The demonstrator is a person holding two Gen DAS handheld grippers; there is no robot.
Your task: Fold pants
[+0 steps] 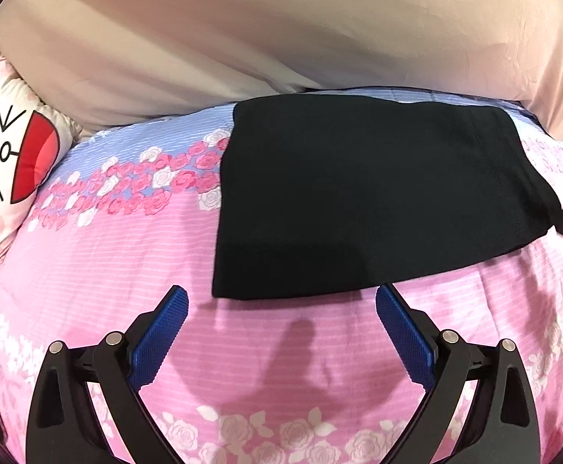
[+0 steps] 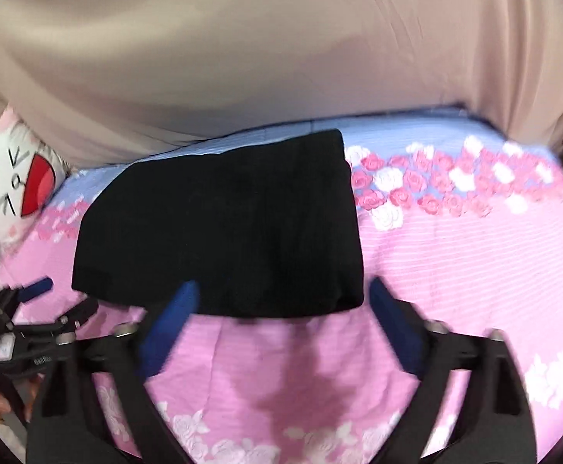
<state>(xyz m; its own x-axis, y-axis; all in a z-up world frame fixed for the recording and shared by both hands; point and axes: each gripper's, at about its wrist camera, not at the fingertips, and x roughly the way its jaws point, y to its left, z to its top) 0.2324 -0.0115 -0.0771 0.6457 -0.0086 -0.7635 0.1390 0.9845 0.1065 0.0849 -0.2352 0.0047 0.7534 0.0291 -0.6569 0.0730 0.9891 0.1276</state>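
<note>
We see black pants [image 1: 378, 201] folded into a compact rectangle, lying flat on a pink floral bed [image 1: 127, 270]. Our left gripper [image 1: 281, 305] and right gripper [image 2: 283, 297] hover beside its near edge, fingers spread wide and empty, likely because folding looks finished.

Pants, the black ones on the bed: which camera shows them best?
The left wrist view. There the pants are sharp, and a stitched seam shows near their right edge. In the right wrist view they are blurred, and a blue finger of that gripper overlaps their near edge.
</note>
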